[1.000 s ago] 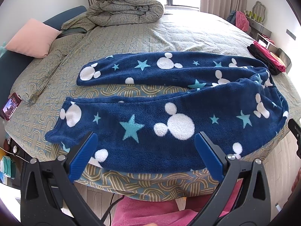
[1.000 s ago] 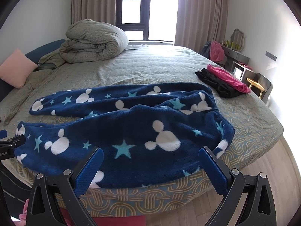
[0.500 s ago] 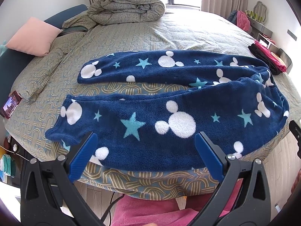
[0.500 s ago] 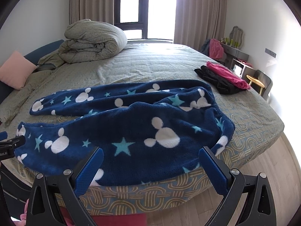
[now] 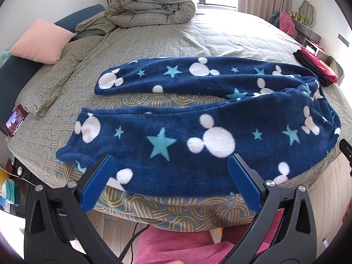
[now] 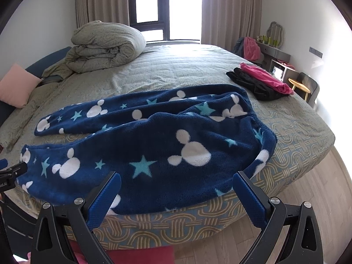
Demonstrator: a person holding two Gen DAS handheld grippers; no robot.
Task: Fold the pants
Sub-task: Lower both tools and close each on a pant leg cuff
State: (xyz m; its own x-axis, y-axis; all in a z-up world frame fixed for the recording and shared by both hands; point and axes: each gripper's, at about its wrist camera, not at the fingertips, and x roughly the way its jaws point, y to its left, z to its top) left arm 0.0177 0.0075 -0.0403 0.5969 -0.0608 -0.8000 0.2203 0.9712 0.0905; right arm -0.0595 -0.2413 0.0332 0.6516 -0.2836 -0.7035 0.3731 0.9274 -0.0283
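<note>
A: Where are the pants (image 5: 198,132) lying?

B: They are spread out flat on the bed (image 5: 154,50), close to the near edge. The cloth is dark blue fleece with white mouse heads and light blue stars. The two legs point to the left side and are a little apart, so a strip of the bed cover shows between them. The waist is on the right, and the near leg hangs a bit over the edge of the mattress.

A: And the left tool (image 5: 170,180)?

B: Its two blue fingers stand wide apart in front of the near leg. Nothing is between them; it holds nothing.

A: The right tool (image 6: 176,193)?

B: The same, spread wide and empty, in front of the part near the waist.

A: What else is on the bed?

B: A folded duvet (image 6: 105,46) at the far side, a pink pillow (image 5: 41,40) on the left, and a pile of black and pink clothes (image 6: 261,82) on the right, well apart from the pants. A phone (image 5: 14,120) lies at the left edge.
</note>
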